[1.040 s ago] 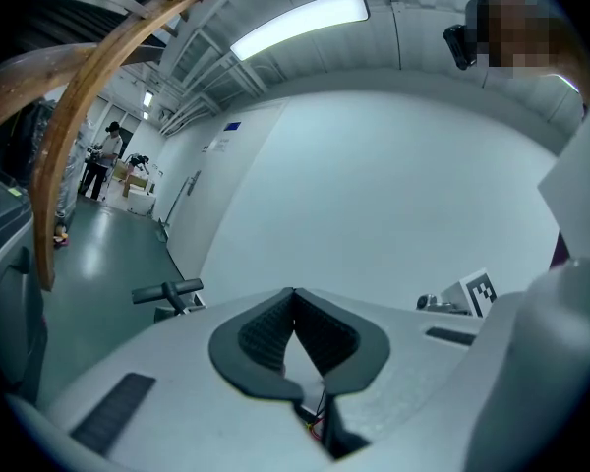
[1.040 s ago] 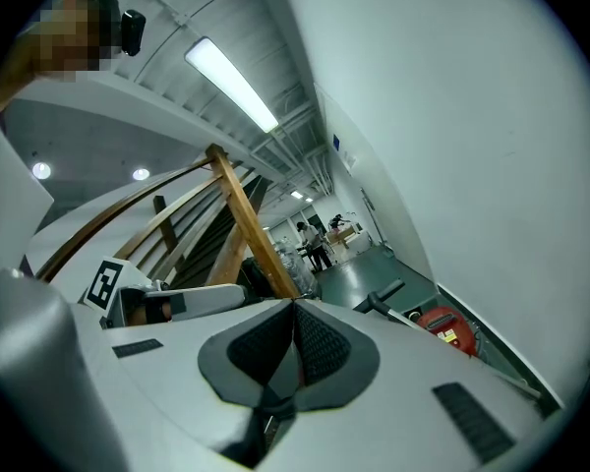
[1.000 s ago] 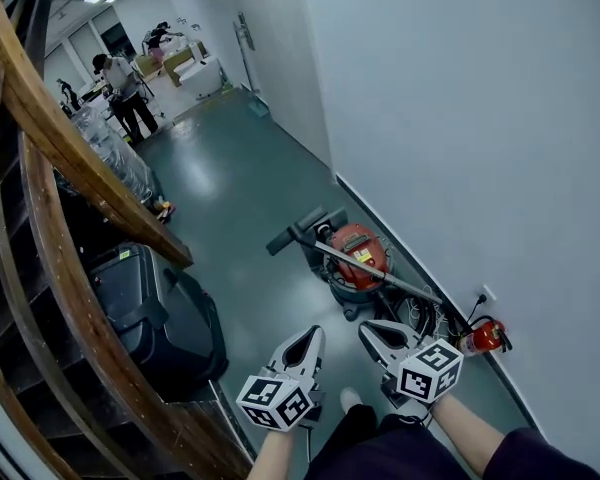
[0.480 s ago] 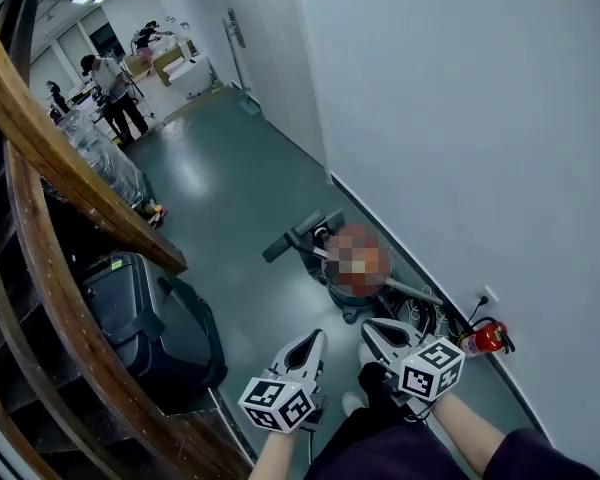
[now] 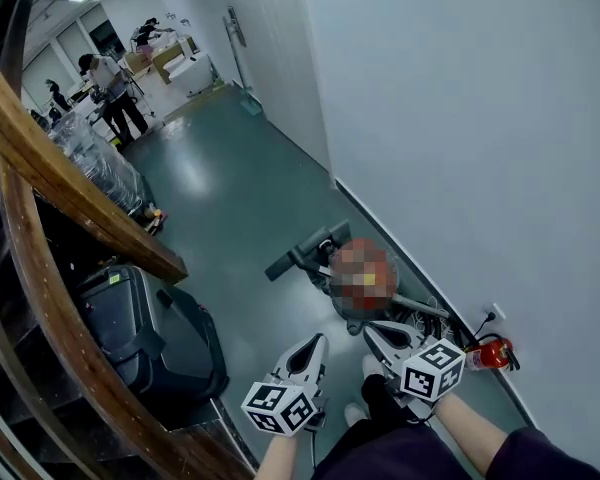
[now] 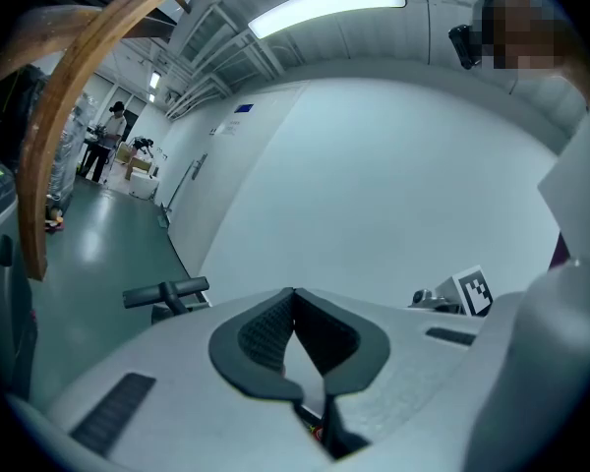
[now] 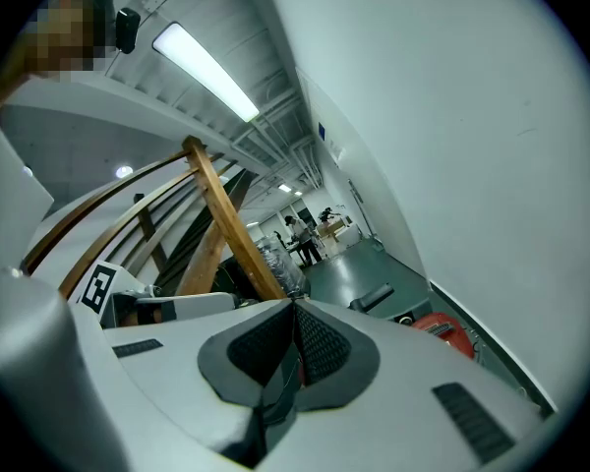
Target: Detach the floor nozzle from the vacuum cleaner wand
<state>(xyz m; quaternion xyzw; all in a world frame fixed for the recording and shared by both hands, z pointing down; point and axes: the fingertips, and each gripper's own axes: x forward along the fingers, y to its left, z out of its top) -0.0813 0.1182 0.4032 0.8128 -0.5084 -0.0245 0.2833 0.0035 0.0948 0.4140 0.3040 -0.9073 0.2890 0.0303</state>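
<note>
The dark grey floor nozzle (image 5: 302, 250) lies on the green floor by the white wall, joined to the metal wand (image 5: 412, 303), which slants back over the red vacuum canister (image 7: 441, 329). Both grippers hang in the air short of the vacuum, side by side. My left gripper (image 5: 316, 341) is shut and empty; its own view shows the nozzle (image 6: 166, 293) ahead to the left. Closer to the wand, my right gripper (image 5: 371, 329) is also shut and empty, with the nozzle (image 7: 377, 297) ahead of it to the right.
A red fire extinguisher (image 5: 487, 352) stands against the wall (image 5: 460, 118) at right. A wooden stair rail (image 5: 75, 203) and a black case (image 5: 130, 318) crowd the left. Several people (image 5: 108, 78) stand at the far end of the corridor.
The vacuum sits lower and a little nearer in the head view as I step toward it. Both grippers moved forward with me and stayed shut.
</note>
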